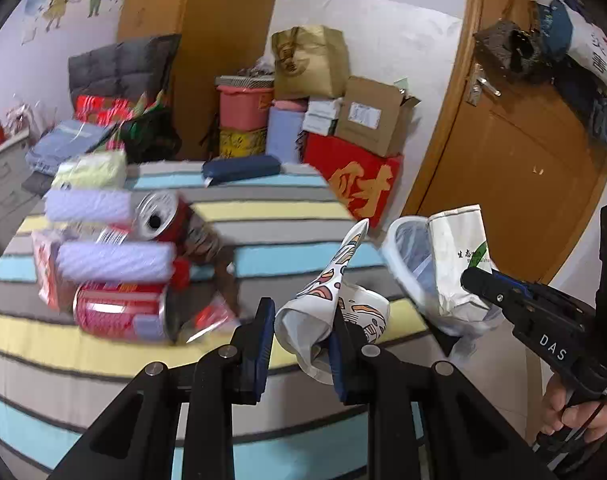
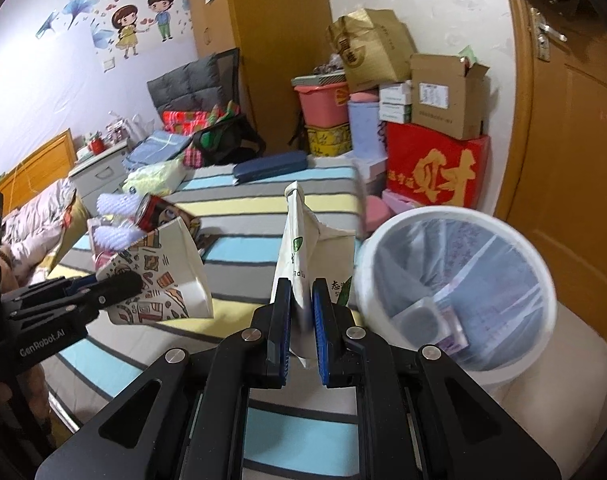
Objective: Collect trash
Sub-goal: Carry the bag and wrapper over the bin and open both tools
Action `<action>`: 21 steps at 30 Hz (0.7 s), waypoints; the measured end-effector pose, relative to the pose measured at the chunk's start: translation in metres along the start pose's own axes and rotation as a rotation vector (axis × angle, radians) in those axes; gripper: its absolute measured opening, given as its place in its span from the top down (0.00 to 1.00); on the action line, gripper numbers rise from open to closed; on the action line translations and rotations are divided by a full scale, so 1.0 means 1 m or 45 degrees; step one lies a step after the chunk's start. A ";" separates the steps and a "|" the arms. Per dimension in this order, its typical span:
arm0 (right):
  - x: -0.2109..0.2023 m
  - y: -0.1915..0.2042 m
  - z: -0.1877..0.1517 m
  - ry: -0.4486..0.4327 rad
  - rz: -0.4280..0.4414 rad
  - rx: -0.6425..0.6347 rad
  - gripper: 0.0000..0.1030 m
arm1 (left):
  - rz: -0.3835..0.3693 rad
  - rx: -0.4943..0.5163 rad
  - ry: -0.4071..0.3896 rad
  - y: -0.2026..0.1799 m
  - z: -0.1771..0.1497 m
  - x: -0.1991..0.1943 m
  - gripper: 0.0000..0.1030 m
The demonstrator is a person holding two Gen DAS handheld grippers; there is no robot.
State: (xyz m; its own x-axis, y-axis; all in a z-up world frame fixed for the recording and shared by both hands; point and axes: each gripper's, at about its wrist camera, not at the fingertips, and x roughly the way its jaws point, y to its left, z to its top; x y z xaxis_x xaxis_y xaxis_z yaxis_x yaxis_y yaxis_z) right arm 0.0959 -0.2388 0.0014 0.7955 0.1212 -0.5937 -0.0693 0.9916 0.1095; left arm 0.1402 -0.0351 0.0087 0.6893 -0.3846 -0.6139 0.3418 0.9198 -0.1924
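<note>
The patterned paper cup (image 1: 327, 300) is crushed flat between the fingers of the left gripper (image 1: 301, 344), which are clenched on its lower end; its pointed rim sticks up past the fingertips. The white paper cup (image 2: 303, 276) with green print is pinched the same way by the right gripper (image 2: 301, 320), its crumpled top rising above the fingers. Both cups hang in the air above the near part of the striped bedcover (image 2: 263, 216). Just right of the right fingers stands the white bin (image 2: 455, 288), its open mouth clear and lined with a bag, beside the bed's edge. Left of the left fingers lie two red cans (image 1: 123, 316) and purple foam rolls (image 1: 115, 260). Beyond the bed's far edge, stacked boxes (image 2: 435, 176) crowd the wall beside the door (image 2: 575, 168).
</note>
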 end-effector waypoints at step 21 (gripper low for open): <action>-0.019 -0.080 0.012 -0.055 -0.197 0.098 0.89 | -0.197 0.188 -0.008 -0.125 0.043 0.055 0.75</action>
State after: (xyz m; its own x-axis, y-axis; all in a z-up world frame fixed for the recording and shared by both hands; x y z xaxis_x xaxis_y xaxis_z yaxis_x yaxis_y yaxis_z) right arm 0.0941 -0.3212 0.0134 0.8184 -0.0365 -0.5735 0.1009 0.9916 0.0808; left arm 0.1630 -0.1742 0.0314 0.6249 -0.5213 -0.5811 0.5335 0.8286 -0.1695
